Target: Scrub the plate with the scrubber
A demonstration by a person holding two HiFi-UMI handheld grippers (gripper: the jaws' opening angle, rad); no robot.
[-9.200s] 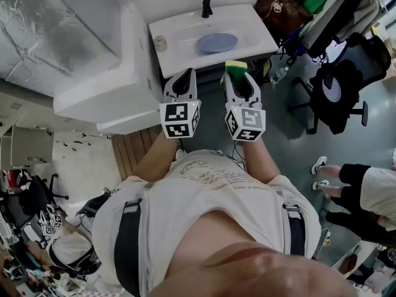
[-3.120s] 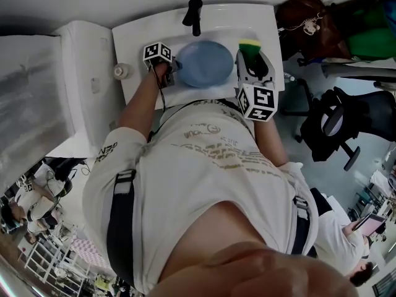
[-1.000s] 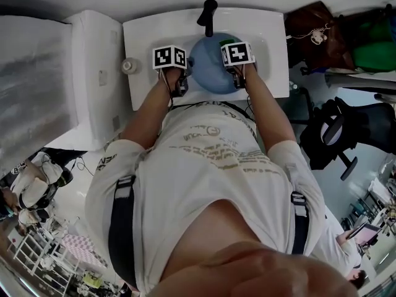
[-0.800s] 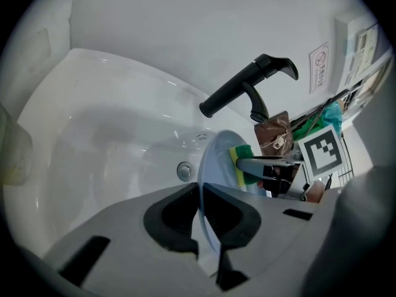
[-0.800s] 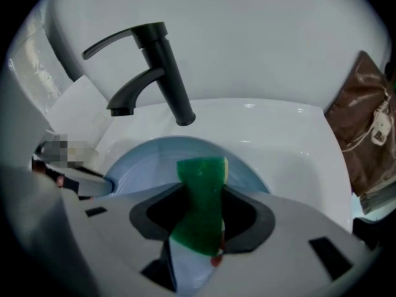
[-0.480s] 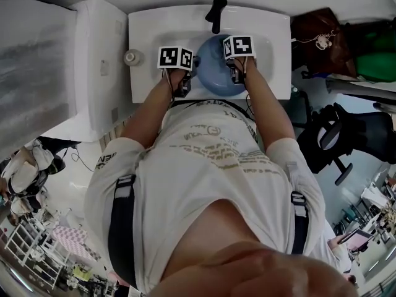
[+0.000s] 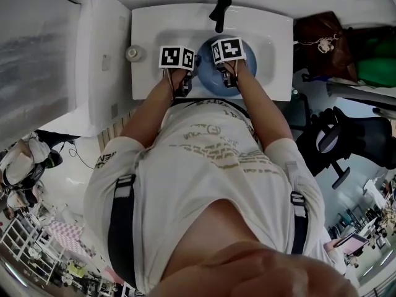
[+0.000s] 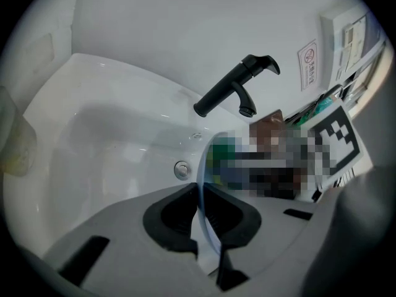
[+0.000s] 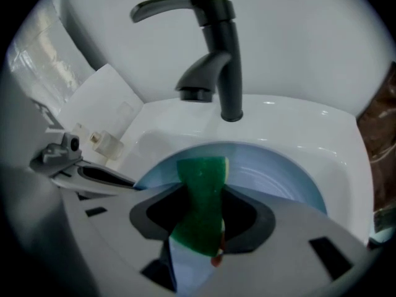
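Start with your own left gripper [image 8: 201, 195]: its fingers are almost together, pinching only the thin left rim of the blue plate [image 8: 203, 169]. That is a narrow hold on a smooth, probably slippery edge. If you press hard on the far side of the plate, it will likely twist in that pinch or slide out and knock against the sink [image 7: 272, 31].

Your right gripper [image 9: 202, 193] has its fingers clamped on the green scrubber [image 9: 198, 212], which stands on edge between them with its top poking past the tips, over the plate's face. The sponge is soft. A sideways stroke could fold it or drag it out of the grip, and then the hard fingertips would scrape the plate instead.

The plate sits in the basin directly under the black faucet [image 9: 218, 51], between your two grippers. A long stroke away from you risks bumping the scrubber or the marker cube into the spout. I'd judge short strokes safer.

Further left on the sink's rim stands a small clear bottle [image 7: 132, 53], near your left forearm. A wide swing of that arm could tip it over.
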